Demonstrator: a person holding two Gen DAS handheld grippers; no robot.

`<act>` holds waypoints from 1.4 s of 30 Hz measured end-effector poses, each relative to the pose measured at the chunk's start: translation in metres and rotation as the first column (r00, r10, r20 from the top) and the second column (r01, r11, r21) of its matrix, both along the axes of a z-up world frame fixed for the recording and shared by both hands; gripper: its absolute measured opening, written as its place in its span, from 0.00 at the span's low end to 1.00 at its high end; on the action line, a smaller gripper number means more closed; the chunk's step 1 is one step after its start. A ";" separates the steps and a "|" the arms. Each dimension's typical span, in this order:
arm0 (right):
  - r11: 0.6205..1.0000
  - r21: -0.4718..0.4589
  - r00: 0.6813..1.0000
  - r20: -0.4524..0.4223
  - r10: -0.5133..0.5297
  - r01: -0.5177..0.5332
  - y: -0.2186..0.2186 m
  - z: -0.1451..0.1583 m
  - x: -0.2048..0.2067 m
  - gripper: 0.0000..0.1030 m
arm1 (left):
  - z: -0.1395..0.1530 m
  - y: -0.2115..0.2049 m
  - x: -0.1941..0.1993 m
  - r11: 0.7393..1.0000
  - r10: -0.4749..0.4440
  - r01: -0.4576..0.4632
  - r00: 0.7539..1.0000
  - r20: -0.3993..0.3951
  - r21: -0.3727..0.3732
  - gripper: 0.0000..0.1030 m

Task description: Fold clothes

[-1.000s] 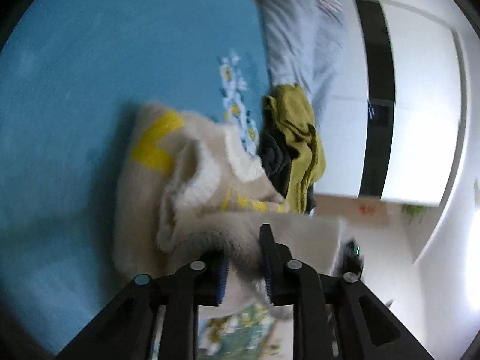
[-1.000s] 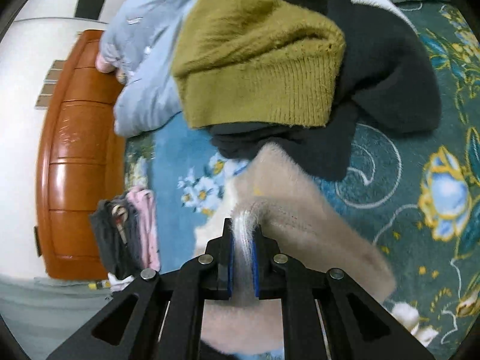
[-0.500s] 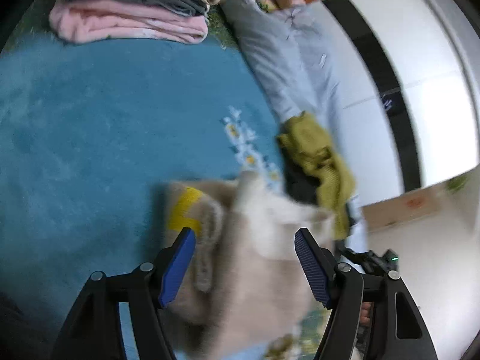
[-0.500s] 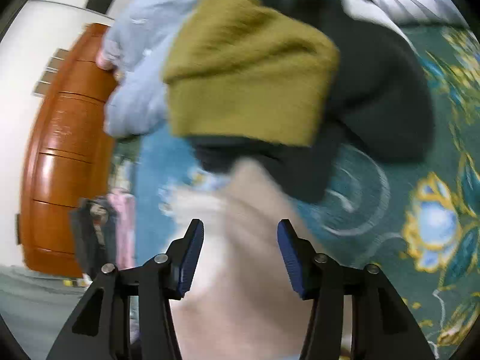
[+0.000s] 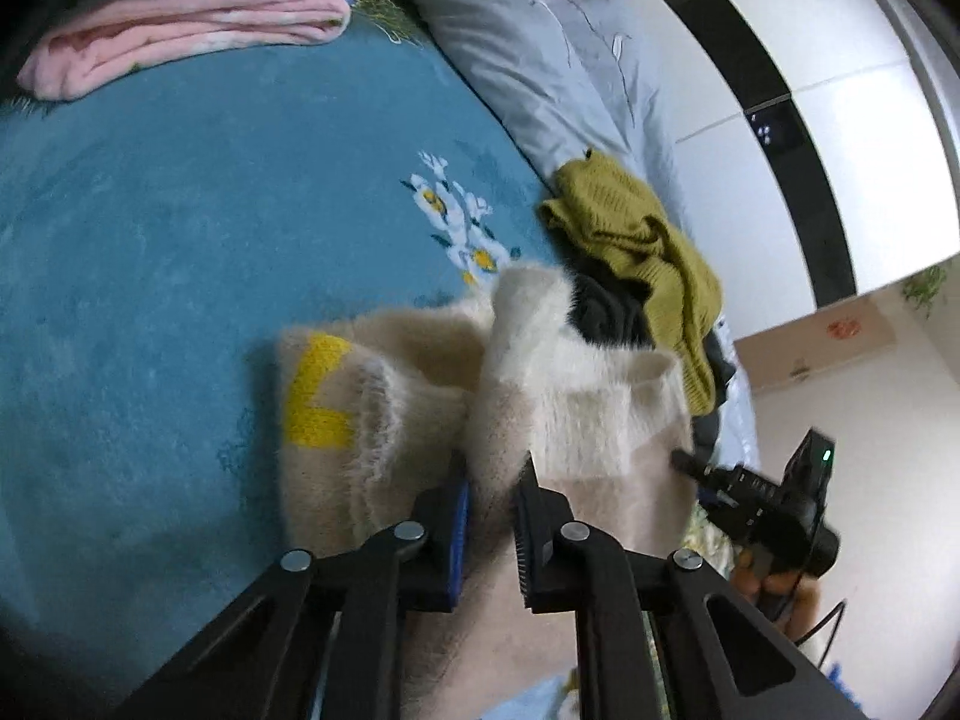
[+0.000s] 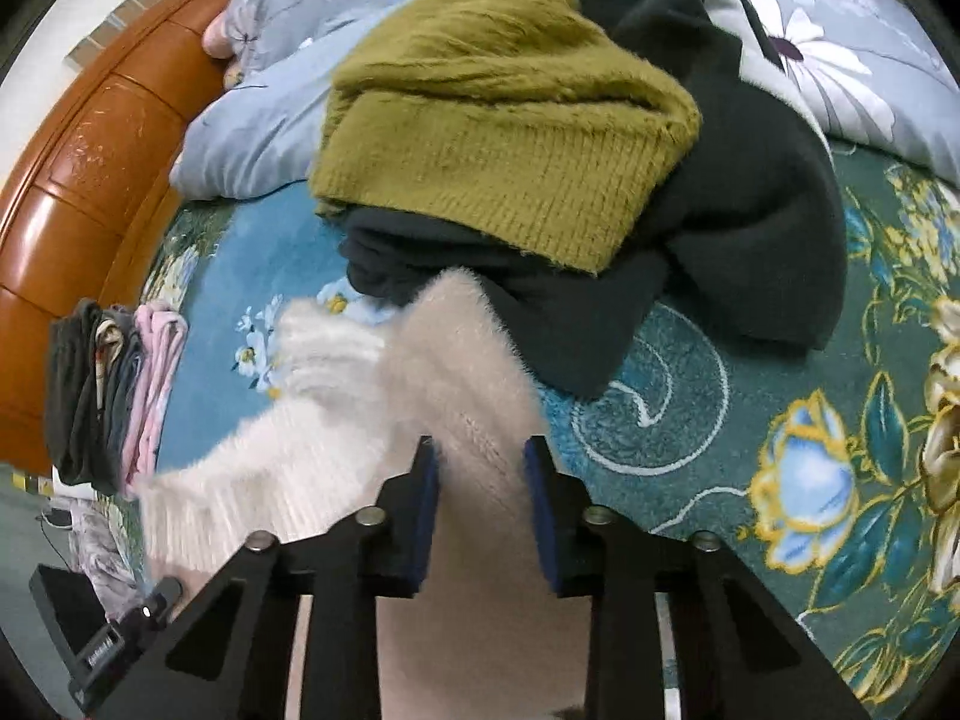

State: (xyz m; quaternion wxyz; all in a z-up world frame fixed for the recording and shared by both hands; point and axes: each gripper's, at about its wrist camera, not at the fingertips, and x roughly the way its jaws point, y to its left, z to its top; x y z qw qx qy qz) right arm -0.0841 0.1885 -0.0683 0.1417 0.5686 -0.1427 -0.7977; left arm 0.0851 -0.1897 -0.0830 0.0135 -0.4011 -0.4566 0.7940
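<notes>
A fuzzy cream sweater (image 5: 420, 396) with a yellow mark lies bunched on the blue floral carpet (image 5: 150, 210). My left gripper (image 5: 493, 480) is shut on a fold of it near its front edge. In the right wrist view the same sweater (image 6: 360, 408) lies under my right gripper (image 6: 480, 468), whose fingers straddle a sleeve-like fold with gaps on both sides. The right gripper also shows at the right edge of the left wrist view (image 5: 756, 498).
An olive knit sweater (image 6: 510, 120) lies on a dark garment (image 6: 750, 228) just beyond the cream one. A stack of folded clothes (image 5: 180, 12) sits at the carpet's far left. A grey floral quilt (image 5: 540, 60) and a wooden headboard (image 6: 90, 150) lie beyond.
Both grippers let go of the sweater and opened wide half a second ago. Now the left has shut on a fold again and the right has narrowed around a fold.
</notes>
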 end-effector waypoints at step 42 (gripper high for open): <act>0.956 -0.292 0.991 0.130 0.022 0.017 0.009 -0.072 -0.036 0.59 | -0.061 -0.012 -0.018 0.986 0.037 -0.071 0.976 0.216 0.153 0.73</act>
